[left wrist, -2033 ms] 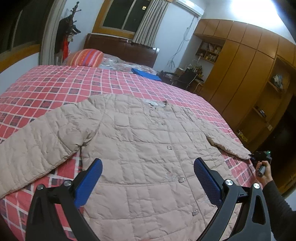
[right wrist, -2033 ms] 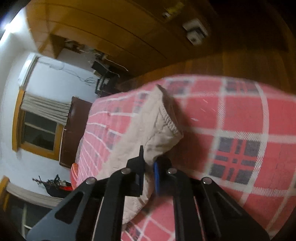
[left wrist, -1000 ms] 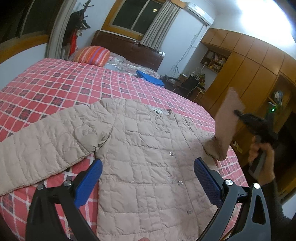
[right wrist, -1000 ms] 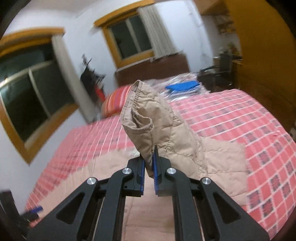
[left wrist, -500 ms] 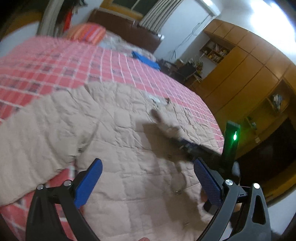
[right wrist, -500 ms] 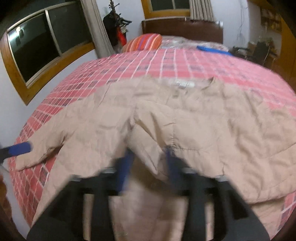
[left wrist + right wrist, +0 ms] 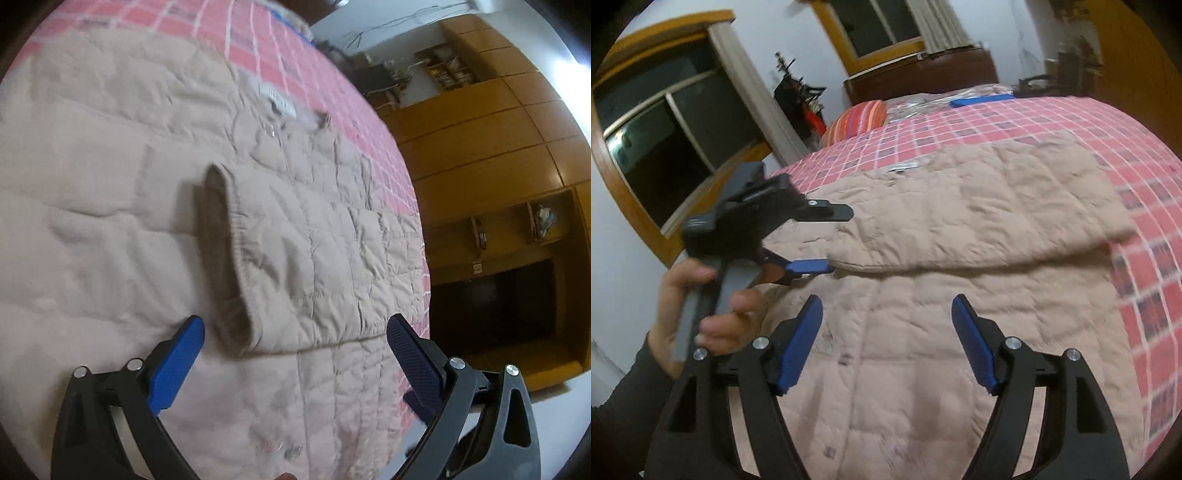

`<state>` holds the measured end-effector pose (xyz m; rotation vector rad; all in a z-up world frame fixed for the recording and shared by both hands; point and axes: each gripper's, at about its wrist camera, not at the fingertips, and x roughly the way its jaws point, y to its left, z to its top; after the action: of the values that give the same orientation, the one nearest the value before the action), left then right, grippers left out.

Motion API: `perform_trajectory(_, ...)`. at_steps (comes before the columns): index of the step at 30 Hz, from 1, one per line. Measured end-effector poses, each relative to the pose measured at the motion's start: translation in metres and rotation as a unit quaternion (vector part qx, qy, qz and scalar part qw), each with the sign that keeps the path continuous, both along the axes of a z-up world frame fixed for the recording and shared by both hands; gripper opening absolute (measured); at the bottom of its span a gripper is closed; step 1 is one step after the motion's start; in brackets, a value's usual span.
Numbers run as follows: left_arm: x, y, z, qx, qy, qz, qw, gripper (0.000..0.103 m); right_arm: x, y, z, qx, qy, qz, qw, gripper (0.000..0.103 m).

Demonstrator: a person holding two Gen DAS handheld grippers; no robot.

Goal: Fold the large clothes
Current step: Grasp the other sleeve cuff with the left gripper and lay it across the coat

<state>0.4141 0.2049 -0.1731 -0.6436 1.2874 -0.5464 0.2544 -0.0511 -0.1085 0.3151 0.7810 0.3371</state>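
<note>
I am working a beige quilted padded jacket point(image 7: 122, 236) that lies front-up, buttons closed, on a bed with a red-and-white checked cover point(image 7: 1052, 118). One sleeve point(image 7: 317, 254) is folded across the chest, its ribbed cuff point(image 7: 225, 254) lying near the button line.

Handling, as I judge it:
- The jacket is light for its bulk, soft and puffy. It will compress under the fingers and spring back when let go.
- The shell looks smooth and may slip, so a shallow pinch could lose it.
- Best holds are seams and finished edges: the cuff, the hem corners, the shoulder seam. A hold on mid-panel padding would bunch the fabric.

Position relative to the fingers:
- The left gripper point(image 7: 295, 343) has its blue-padded fingers spread wide and holds nothing. The cuff end of the folded sleeve lies between them and just ahead. From this view I cannot tell whether the pads touch the fabric.
- The right gripper point(image 7: 886, 332) likewise has its fingers apart and empty. It hovers over the lower front of the jacket, with the folded sleeve's edge lying across the view beyond the fingertips.
- The person's left hand point(image 7: 698, 306) grips the left tool's handle, at the left edge of the right wrist view.
</note>
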Motion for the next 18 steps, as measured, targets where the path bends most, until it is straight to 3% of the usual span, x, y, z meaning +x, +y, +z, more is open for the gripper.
perform_trajectory(3, 0.007, -0.005, 0.001, 0.024, 0.002, 0.007, 0.9997, 0.095, -0.012, -0.014, 0.003, 0.02, -0.003, -0.015, 1.0, 0.072)
perform_trajectory(4, 0.008, -0.006, 0.004, 0.046, 0.0, 0.008, 0.9989, 0.075, -0.017, -0.018, 0.004, 0.028, -0.005, -0.018, 0.999, 0.072)
perform_trajectory(5, 0.01, -0.008, 0.007, 0.065, 0.0, 0.009, 0.9978, 0.039, -0.021, -0.02, 0.005, 0.036, -0.006, -0.02, 0.999, 0.072)
perform_trajectory(6, 0.012, -0.008, 0.008, 0.075, 0.005, 0.01, 0.9971, 0.026, -0.024, -0.021, 0.006, 0.04, -0.007, -0.02, 0.999, 0.072)
perform_trajectory(8, 0.016, -0.006, 0.012, 0.074, 0.005, 0.004, 0.9972, 0.016, -0.031, -0.02, 0.007, 0.046, -0.008, -0.016, 0.999, 0.072)
perform_trajectory(10, 0.019, -0.004, 0.026, 0.079, -0.011, -0.004, 0.9968, 0.013, -0.042, -0.017, 0.008, 0.049, -0.01, -0.009, 0.999, 0.072)
perform_trajectory(15, 0.025, -0.002, 0.091, 0.086, -0.081, -0.02, 0.9929, 0.011, -0.055, -0.01, 0.009, 0.052, -0.015, 0.001, 0.999, 0.073)
perform_trajectory(18, 0.028, 0.021, 0.137, 0.096, -0.129, -0.007, 0.9869, 0.012, -0.057, -0.008, 0.009, 0.053, -0.016, 0.006, 0.998, 0.073)
